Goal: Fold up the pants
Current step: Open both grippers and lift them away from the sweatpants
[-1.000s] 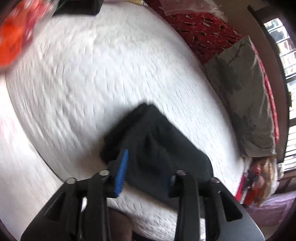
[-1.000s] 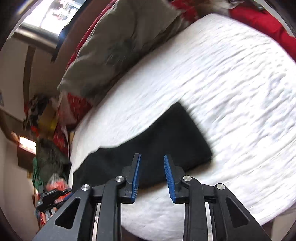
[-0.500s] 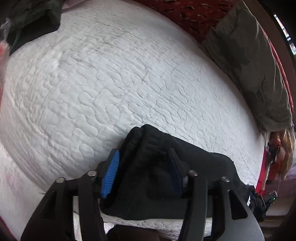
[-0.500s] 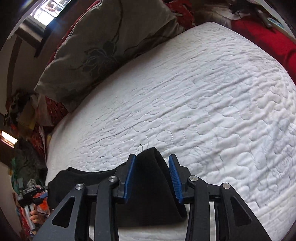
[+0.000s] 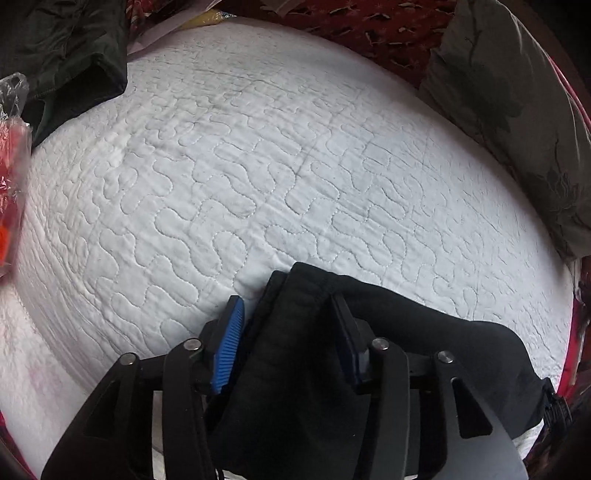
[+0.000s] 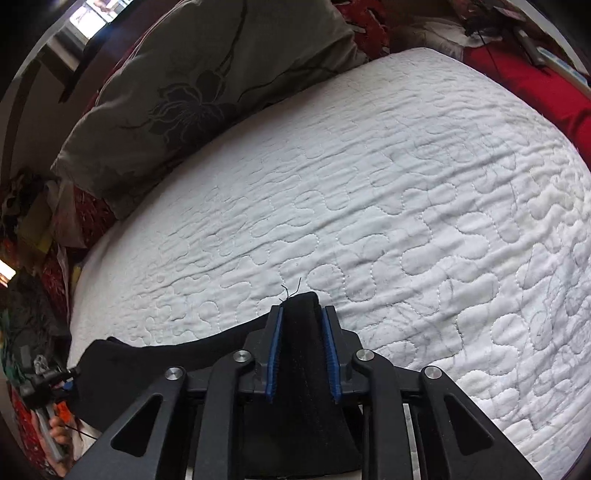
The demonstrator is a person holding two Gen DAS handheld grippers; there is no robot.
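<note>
The black pants (image 5: 424, 343) lie along the near edge of a white quilted bed (image 5: 258, 166). In the left wrist view my left gripper (image 5: 288, 317) is open, its blue pads on either side of the thick waistband end, which bunches up between them. In the right wrist view my right gripper (image 6: 302, 325) is shut on the other end of the pants (image 6: 300, 332), a narrow ridge of black cloth pinched between the pads. The rest of the pants (image 6: 147, 354) trails left along the bed edge.
A grey flowered pillow (image 6: 177, 92) lies along the bed's far side, over a red patterned cover (image 5: 369, 33). Dark green clothing (image 5: 62, 48) and an orange plastic bag (image 5: 11, 155) sit at the left corner. Red bedding (image 6: 535, 74) is at the far right.
Both grippers came down to the pants at the near bed edge. The right jaws closed on the cloth end. The left jaws moved around the waistband and narrowed somewhat.
</note>
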